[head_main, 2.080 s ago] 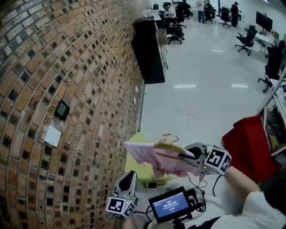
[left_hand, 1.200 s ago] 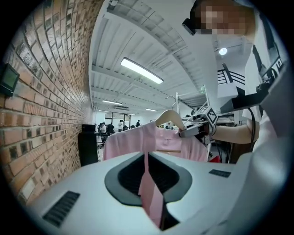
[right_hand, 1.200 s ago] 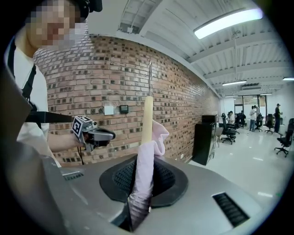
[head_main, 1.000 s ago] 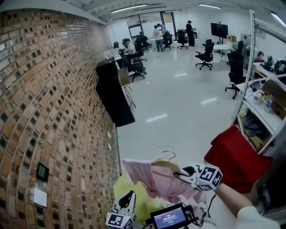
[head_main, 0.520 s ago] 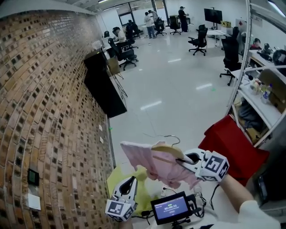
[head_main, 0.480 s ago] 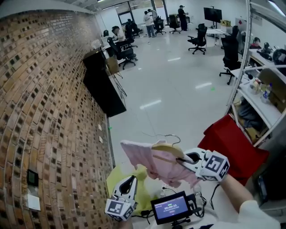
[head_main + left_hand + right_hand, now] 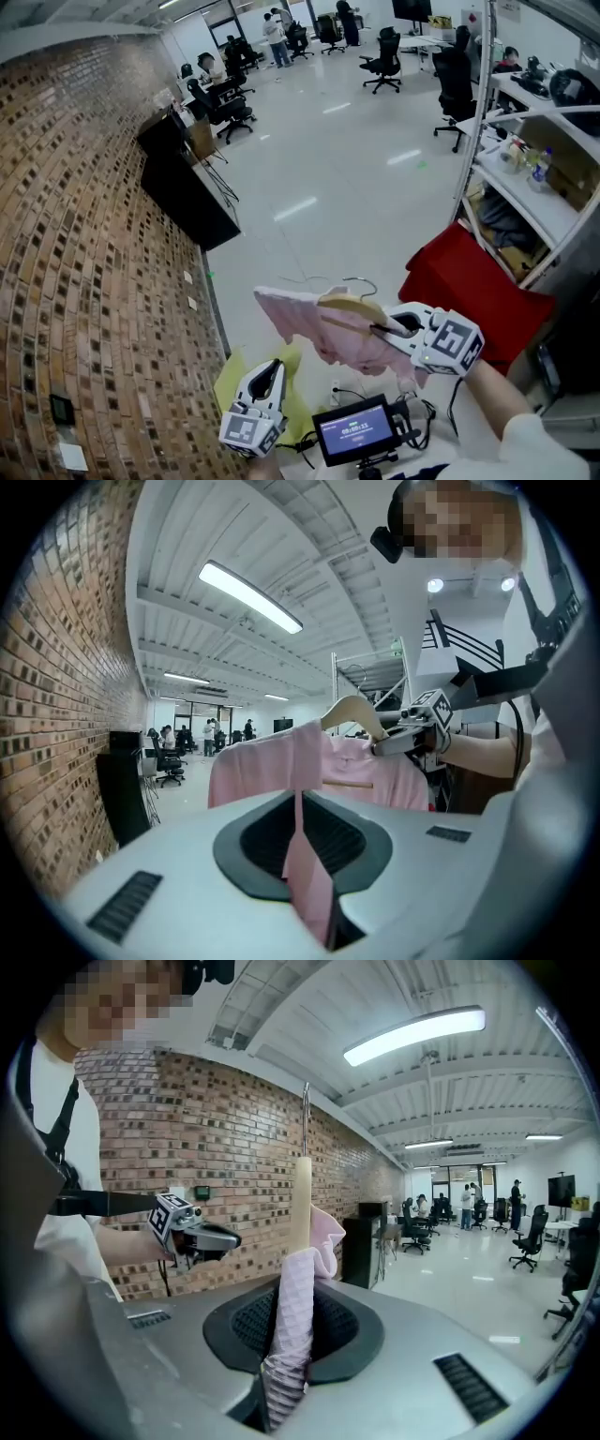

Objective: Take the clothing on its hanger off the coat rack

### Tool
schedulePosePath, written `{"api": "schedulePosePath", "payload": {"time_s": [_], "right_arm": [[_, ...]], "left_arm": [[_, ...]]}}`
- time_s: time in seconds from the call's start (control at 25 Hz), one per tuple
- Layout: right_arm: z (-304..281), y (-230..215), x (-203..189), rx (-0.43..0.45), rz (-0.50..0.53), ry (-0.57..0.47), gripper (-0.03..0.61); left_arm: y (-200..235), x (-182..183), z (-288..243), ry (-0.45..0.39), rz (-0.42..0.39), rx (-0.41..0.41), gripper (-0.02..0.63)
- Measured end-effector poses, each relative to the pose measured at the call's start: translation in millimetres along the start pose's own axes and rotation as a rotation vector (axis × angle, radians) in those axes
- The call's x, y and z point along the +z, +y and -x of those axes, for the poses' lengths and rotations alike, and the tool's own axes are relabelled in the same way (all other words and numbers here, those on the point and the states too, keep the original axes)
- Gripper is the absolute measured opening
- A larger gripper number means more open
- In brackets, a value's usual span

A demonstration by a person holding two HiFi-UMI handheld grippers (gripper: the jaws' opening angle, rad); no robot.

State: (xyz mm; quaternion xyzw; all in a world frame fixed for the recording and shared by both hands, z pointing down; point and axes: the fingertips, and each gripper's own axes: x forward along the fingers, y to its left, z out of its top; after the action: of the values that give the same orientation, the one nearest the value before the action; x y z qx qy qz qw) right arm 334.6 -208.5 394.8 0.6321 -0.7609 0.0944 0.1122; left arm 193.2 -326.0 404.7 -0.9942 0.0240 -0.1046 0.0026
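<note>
A pink garment (image 7: 298,319) hangs on a wooden hanger (image 7: 347,304) with a wire hook (image 7: 357,282), held in the air away from any rack. My right gripper (image 7: 380,330) is shut on the hanger's shoulder through the pink cloth. In the right gripper view the hanger (image 7: 302,1199) and waffle cloth (image 7: 289,1335) rise from between the jaws. My left gripper (image 7: 268,369) is low in front of me. In the left gripper view a strip of the pink garment (image 7: 300,855) is pinched in its shut jaws and runs up to the hanging garment (image 7: 267,761).
A brick wall (image 7: 84,244) runs along the left, with a black cabinet (image 7: 183,192) against it. A red cloth (image 7: 473,295) hangs at the right below metal shelving (image 7: 525,164). A small screen (image 7: 354,429) and a yellow cloth (image 7: 232,377) sit near my body. Office chairs and people are far off.
The head view has swung, so the wall slid left and more floor and shelving show. Both grippers keep their hold and the garment stays between them.
</note>
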Motion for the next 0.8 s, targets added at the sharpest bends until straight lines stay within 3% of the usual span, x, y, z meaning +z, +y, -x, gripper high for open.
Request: {"api": "schedulePosePath", "payload": {"time_s": [0.52,0.8], "right_arm": [[114,-116,-22,-0.091,-0.033,-0.007,0.032],[170,-161,-31,-0.130,-0.044,-0.026,0.032]], "left_arm": [[-82,36,-138,0.010,-0.019,-0.078,0.020],[-123,55,-190,-0.009,-0.021,-0.076,0.020]]}}
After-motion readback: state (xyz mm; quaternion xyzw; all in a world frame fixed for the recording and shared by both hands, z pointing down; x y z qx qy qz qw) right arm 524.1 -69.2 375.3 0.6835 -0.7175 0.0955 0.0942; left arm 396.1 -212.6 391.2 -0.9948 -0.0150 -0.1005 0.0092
